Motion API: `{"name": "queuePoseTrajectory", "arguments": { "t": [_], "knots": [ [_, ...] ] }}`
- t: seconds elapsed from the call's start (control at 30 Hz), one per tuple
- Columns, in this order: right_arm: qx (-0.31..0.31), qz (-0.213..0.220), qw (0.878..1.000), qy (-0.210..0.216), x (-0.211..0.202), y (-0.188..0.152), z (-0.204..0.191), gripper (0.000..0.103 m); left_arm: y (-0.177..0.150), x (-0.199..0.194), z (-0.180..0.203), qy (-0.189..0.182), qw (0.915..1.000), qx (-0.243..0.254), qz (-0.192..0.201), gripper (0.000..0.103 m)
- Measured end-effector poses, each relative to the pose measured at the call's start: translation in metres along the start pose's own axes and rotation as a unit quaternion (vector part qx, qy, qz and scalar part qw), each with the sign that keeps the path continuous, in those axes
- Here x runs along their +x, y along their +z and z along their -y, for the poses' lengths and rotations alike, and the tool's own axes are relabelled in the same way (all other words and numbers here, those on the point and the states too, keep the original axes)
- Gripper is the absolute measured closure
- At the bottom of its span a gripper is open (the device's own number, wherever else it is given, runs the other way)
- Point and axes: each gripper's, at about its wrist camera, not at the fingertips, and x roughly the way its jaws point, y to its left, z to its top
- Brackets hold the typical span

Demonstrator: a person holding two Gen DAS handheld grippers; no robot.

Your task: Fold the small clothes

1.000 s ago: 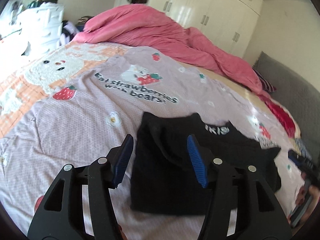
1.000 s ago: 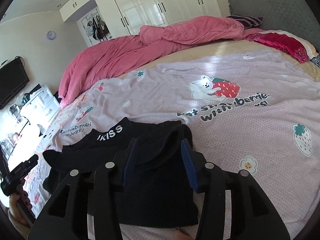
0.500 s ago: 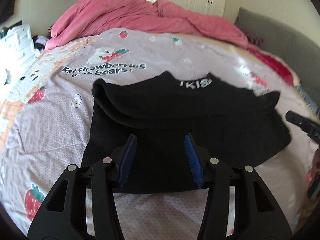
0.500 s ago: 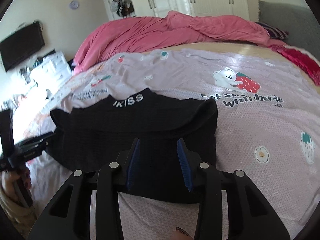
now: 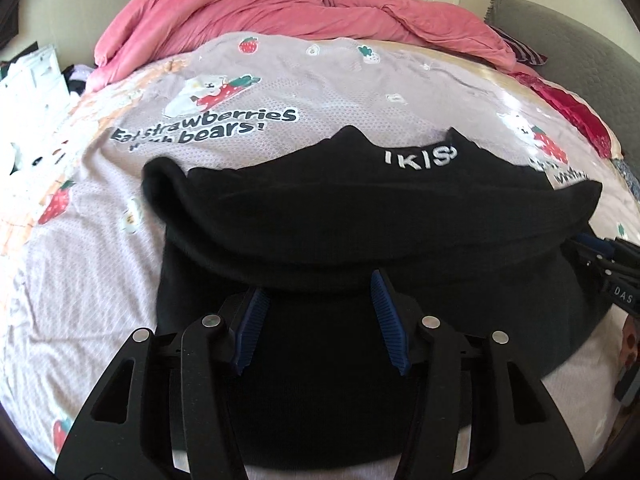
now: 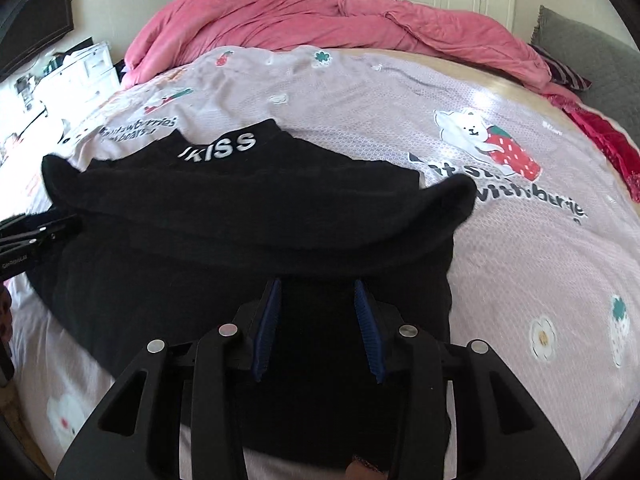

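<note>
1. Your left gripper (image 5: 318, 316) points down at the black garment (image 5: 360, 216) on the bed. Its blue pads (image 5: 386, 316) stand apart, with nothing but flat black cloth seen in the gap; the pads do not press on it.
2. Just ahead of those fingertips a thick folded-over edge of the garment runs across, sagging in the middle. Beyond it is the collar with white lettering (image 5: 420, 157).
3. Your right gripper (image 6: 316, 320) is posed likewise over the other side of the same garment (image 6: 240, 216). Its jaws stand parted, narrower than the left's, and no cloth is pinched between the pads (image 6: 366, 324).
4. In front of the right tool the same rolled fold crosses the view, ending in a rounded corner ahead and to its right.
5. Each tool shows at the far edge of the other's view: the right gripper to the right of your left one (image 5: 612, 268), the left to the left of your right one (image 6: 36, 232).
6. The garment lies on a lilac bedspread (image 6: 520, 264) printed with strawberries and bears; a pink duvet (image 5: 304, 12) is heaped well beyond both tools.
</note>
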Motion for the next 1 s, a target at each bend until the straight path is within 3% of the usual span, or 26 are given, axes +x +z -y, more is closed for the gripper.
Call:
{"name": "queuePoseTrajectory", "arguments": {
  "t": [0.17,0.3,0.33,0.5,0.7,0.8,0.9,1.0],
  "knots": [
    [0.027,-0.001,0.999,0.020,0.013,0.024,0.006,0.067,0.023,0.011,-0.011,-0.023,0.9986,-0.046,0.006,0.059],
    [0.061,0.002,0.998,0.031,0.021,0.045,0.017,0.067,0.045,0.010,-0.024,-0.035,0.9952,-0.084,0.037,0.059],
    [0.069,0.007,0.997,0.031,0.023,0.051,0.021,0.067,0.048,0.007,-0.030,-0.039,0.9932,-0.099,0.049,0.054],
    [0.099,0.035,0.994,0.014,0.019,0.070,0.038,0.067,0.050,-0.007,-0.063,-0.035,0.9853,-0.140,0.091,0.050],
    [0.122,0.058,0.991,-0.022,0.006,0.070,0.063,0.065,0.043,-0.006,-0.100,-0.016,0.9842,-0.160,0.073,0.050],
    [0.122,0.045,0.991,-0.036,0.010,0.064,0.073,0.054,0.037,0.007,-0.111,-0.016,0.9851,-0.165,0.046,0.050],
    [0.112,0.029,0.992,-0.050,0.020,0.056,0.076,0.053,0.033,0.018,-0.108,-0.022,0.9874,-0.156,0.015,0.051],
    [0.120,0.017,0.992,-0.041,0.032,0.050,0.079,0.053,0.032,0.019,-0.101,-0.038,0.9889,-0.142,0.022,0.054]
  ]
}}
